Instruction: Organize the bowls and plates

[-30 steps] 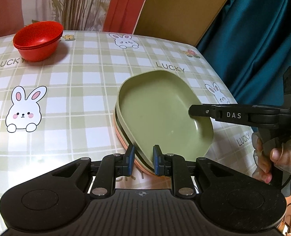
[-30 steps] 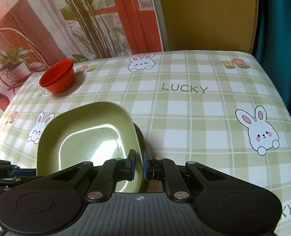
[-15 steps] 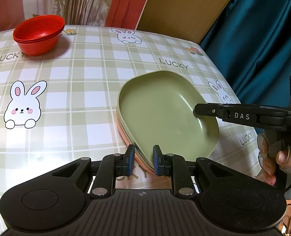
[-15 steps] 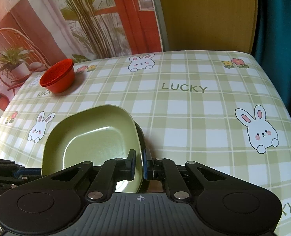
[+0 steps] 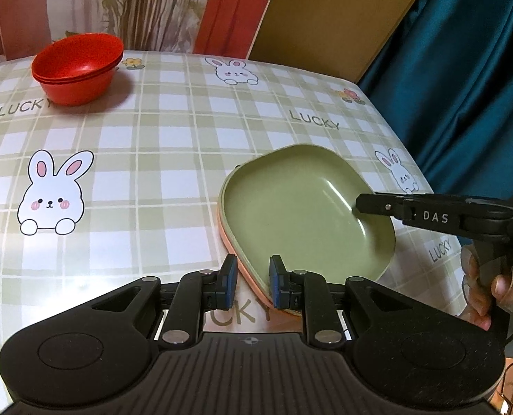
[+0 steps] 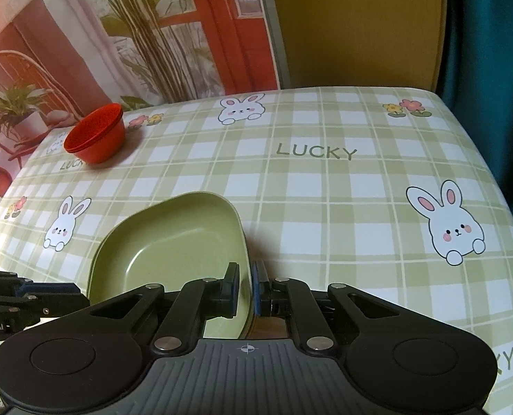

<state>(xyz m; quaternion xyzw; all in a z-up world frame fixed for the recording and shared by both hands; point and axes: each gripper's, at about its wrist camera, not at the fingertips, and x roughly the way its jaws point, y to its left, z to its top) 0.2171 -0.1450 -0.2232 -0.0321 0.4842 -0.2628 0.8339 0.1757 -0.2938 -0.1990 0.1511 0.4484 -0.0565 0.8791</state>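
green plate (image 6: 173,242) rim inside right claw (image 6: 245,288)

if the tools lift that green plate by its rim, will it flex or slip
The green plate keeps a crisp, even rim where the right tool pinches it, so it probably stays stiff. Its glossy sheen suggests it could slip in thin edge grips. It is nested in a pink plate, which might cling and lift too.
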